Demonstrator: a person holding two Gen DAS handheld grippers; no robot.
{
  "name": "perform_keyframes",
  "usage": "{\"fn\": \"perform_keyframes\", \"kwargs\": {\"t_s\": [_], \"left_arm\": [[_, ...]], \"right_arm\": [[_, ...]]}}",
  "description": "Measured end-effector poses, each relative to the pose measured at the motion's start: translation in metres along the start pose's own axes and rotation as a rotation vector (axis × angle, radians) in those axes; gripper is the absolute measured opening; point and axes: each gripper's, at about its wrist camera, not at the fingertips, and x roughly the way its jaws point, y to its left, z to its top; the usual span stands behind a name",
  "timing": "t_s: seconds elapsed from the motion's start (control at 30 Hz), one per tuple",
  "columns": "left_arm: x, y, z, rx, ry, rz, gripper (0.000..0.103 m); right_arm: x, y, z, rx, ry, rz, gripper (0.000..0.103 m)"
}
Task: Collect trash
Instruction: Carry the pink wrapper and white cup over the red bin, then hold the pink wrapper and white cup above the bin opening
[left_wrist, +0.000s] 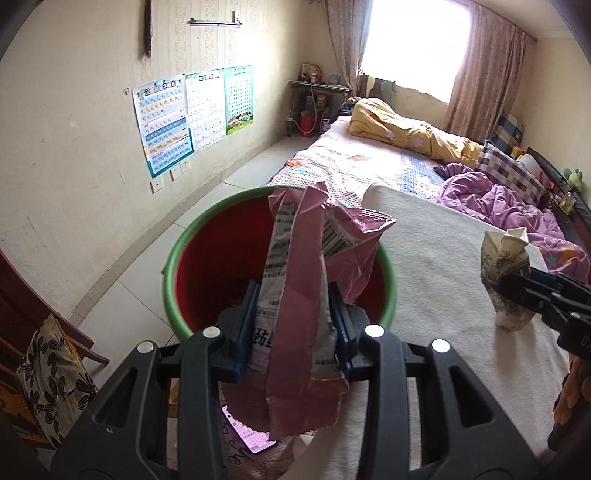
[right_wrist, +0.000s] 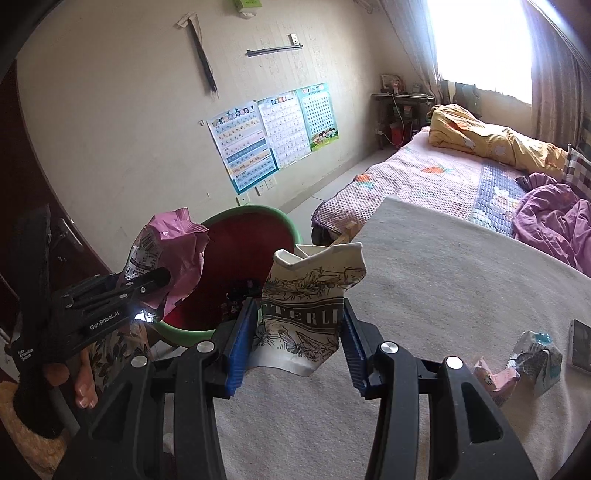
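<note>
While both hands hang over the bed edge, each claw has trash in it. L gripper (left_wrist: 293, 325): blue pads clamped on a torn pink snack wrapper (left_wrist: 299, 295), which sticks up between the fingers and flops out top and bottom, barcode side showing. Wrapper sits right over the mouth of the red bin w/ green rim (left_wrist: 168, 258), which stands on the floor just beside the bed. R gripper (right_wrist: 301, 343): pads pressed on both sides of a crumpled paper cup (right_wrist: 306, 314), upright, rim crushed; it's over the cream blanket (right_wrist: 443, 277), near the bin but not above it. More scraps on the blanket to the R: a small pink carton (right_wrist: 496, 380) & a crushed white-teal carton (right_wrist: 539, 360), touching each other, well apart from both claws.
</note>
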Motion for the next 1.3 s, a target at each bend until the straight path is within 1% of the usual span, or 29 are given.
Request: {"fn": "perform_keyframes", "kwargs": {"t_s": [0.27,0.57,0.8,1.0,1.3], "left_arm": [[0.0,0.03,0.001,-0.025,0.007,0.012,0.035],[0.004,0.044,0.006,-0.019,0.011,0.004,0.035],[0.005,0.045,0.006,-0.018,0.012,0.002,0.035],[0.011,0.048,0.008,-0.02,0.02,0.0,0.035],[0.019,0.051,0.013,-0.021,0.031,-0.01,0.035]], "right_arm": [[0.015,0.025,0.003,-0.031,0.014,0.024,0.044],[0.027,0.037,0.007,-0.027,0.017,0.025,0.044],[0.03,0.039,0.008,-0.027,0.019,0.026,0.044],[0.04,0.049,0.009,-0.03,0.023,0.033,0.044],[0.05,0.057,0.017,-0.038,0.025,0.042,0.044]]}}
